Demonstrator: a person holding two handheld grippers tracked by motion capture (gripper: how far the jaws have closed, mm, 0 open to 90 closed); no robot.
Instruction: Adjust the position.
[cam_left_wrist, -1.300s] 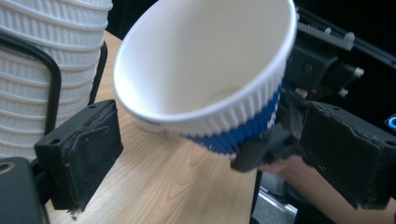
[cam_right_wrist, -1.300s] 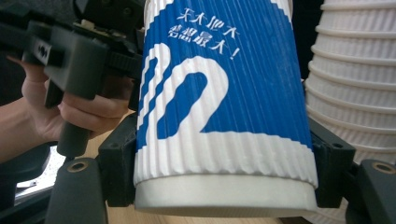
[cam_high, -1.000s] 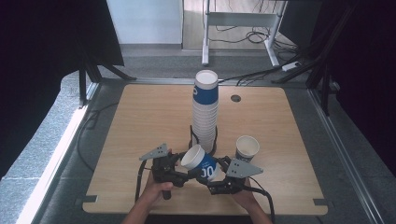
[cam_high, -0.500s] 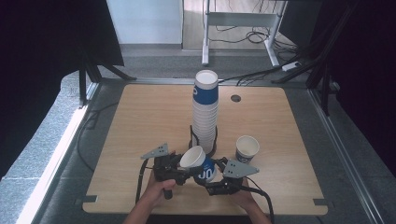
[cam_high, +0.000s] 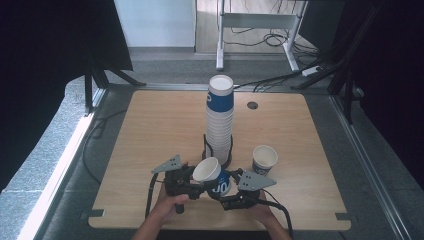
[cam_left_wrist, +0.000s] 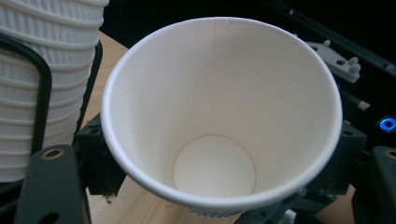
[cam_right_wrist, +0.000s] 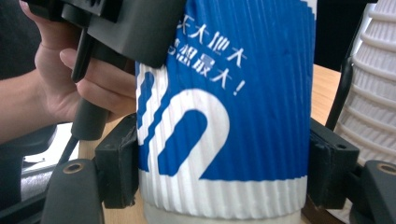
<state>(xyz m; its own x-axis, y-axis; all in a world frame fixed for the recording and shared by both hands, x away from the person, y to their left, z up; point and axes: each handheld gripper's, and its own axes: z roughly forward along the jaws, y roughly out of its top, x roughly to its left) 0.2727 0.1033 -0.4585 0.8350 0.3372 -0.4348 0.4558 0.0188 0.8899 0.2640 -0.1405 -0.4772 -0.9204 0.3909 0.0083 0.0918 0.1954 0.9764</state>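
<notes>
A blue-and-white ribbed paper cup (cam_high: 214, 176) lies tilted in the air near the table's front edge, its white mouth (cam_left_wrist: 219, 93) facing my left gripper (cam_high: 199, 183). That gripper's (cam_left_wrist: 222, 158) jaws have just been closing and now press the cup on both sides near the rim. My right gripper (cam_high: 228, 192) holds the cup's blue printed body (cam_right_wrist: 243, 116) from the other side. Its (cam_right_wrist: 224, 168) jaws have just been opening, but the pads (cam_right_wrist: 119, 163) still touch the cup's sides. A hand grips each tool.
A tall stack of the same cups (cam_high: 220, 125) stands mid-table inside a black wire holder (cam_high: 205, 145), just behind the held cup. One upright cup (cam_high: 264, 159) stands to the right. The wooden table (cam_high: 150, 130) has a cable hole (cam_high: 252, 105) at the back.
The left gripper's jaws have closed in onto the cup. Both hands and the cup have stayed in the same spot.
</notes>
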